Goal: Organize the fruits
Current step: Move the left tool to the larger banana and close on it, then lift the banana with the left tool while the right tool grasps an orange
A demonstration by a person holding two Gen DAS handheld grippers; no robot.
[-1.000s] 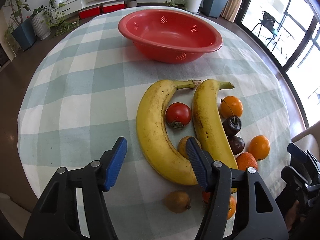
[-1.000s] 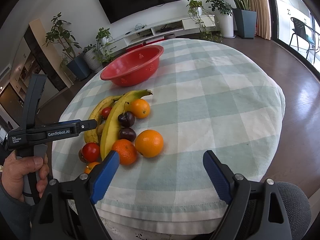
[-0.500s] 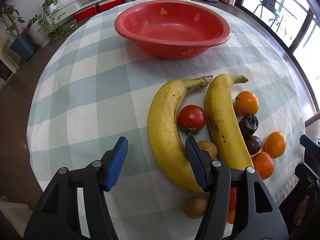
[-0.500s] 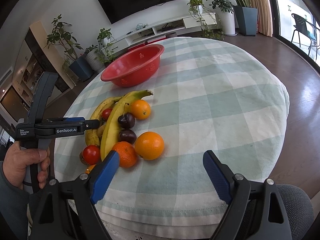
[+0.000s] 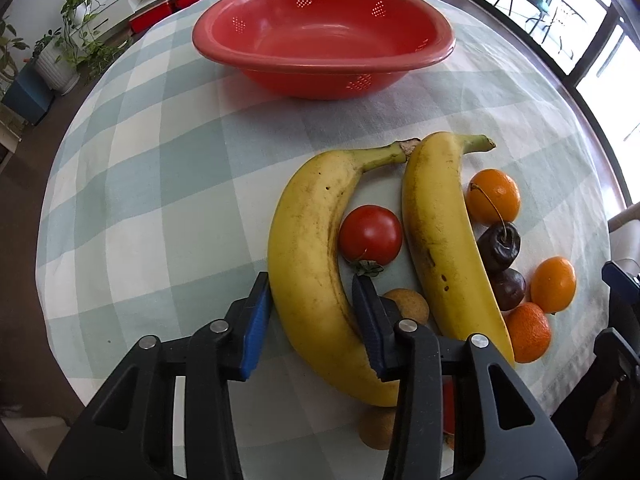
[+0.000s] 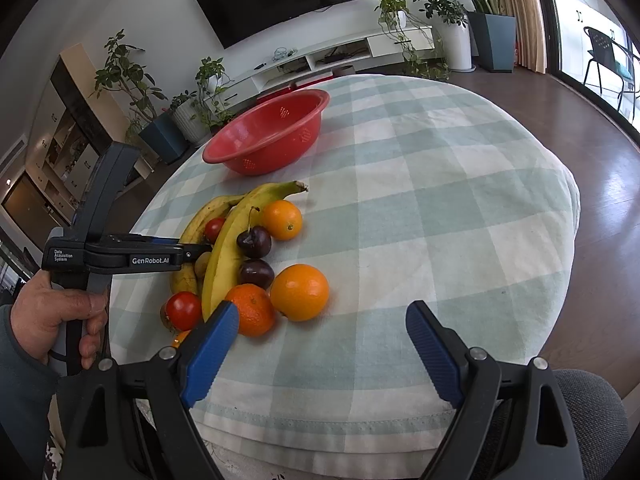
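My left gripper [image 5: 312, 320] has its blue pads on both sides of the left banana [image 5: 308, 248], closed in against it as it lies on the cloth. A second banana [image 5: 440, 236] lies to its right, a red tomato [image 5: 370, 234] between them. Oranges [image 5: 494, 196], two dark cherries [image 5: 500, 246] and small brown fruits [image 5: 408, 304] lie around. The red colander bowl [image 5: 320, 36] stands empty at the far side. My right gripper [image 6: 320, 344] is open and empty at the near table edge, next to an orange [image 6: 299, 292] and a mandarin [image 6: 250, 308].
The round table has a green-and-white checked cloth [image 6: 440, 200] hanging over its edge. A second tomato [image 6: 183, 310] lies at the near end of the fruit pile. Plants, a TV shelf and wooden floor surround the table.
My left gripper moved forward and right over the left banana and its jaws narrowed around it. The right gripper has hardly moved.
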